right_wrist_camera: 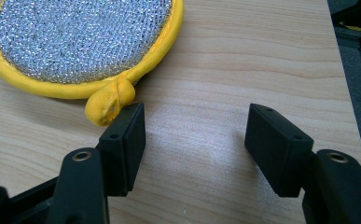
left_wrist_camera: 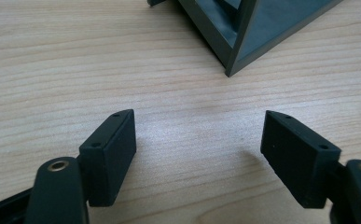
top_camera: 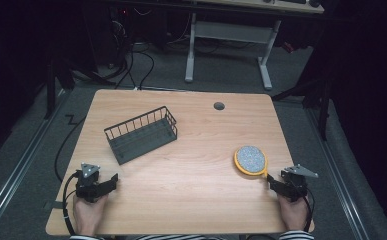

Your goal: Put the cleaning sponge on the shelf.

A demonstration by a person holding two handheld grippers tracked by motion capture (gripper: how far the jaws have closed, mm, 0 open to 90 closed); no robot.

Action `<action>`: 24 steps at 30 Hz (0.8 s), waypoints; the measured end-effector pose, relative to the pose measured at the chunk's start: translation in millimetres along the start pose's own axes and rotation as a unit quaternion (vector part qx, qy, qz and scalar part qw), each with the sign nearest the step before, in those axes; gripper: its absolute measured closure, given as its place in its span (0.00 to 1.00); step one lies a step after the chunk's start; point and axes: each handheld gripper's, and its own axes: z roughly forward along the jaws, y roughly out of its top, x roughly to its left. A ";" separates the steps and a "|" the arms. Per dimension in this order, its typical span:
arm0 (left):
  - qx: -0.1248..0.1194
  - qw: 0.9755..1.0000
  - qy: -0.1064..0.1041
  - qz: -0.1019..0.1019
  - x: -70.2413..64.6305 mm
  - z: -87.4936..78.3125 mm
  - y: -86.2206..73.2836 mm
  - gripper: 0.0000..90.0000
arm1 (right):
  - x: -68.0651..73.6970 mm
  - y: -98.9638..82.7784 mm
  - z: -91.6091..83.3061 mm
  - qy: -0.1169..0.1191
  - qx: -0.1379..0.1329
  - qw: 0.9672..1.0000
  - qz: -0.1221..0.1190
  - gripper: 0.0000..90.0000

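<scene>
Scrubber (top_camera: 251,160), a round yellow-rimmed pad with a silvery mesh face, lies flat on the table (top_camera: 191,165) at the near right, well apart from the wire basket (top_camera: 141,134) that sits empty left of centre. Its small yellow tab points toward the right gripper (top_camera: 272,182), whose jaws stand wide and hold nothing; in the right gripper view one jaw is just beside that tab, touching or nearly so, I cannot tell which. At the near left the left gripper (top_camera: 112,180) also stands released over bare wood, with a basket corner a little farther off. By my reading nothing is done yet: the grasp, the lift and the carry to the basket all remain.
</scene>
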 end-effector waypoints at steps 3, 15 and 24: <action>-0.004 1.000 -0.002 0.000 0.6 -2.4 0.1 0.32 | 0.0 0.0 0.0 0.000 0.000 1.000 0.000 0.43; -0.020 1.000 -0.010 0.001 0.3 -15.0 10.1 0.35 | 0.1 0.0 -0.1 0.000 0.000 1.000 0.000 0.43; -0.045 0.999 -0.031 -0.002 4.3 -37.3 31.9 0.38 | 0.1 0.0 -0.1 0.000 0.000 1.000 0.000 0.42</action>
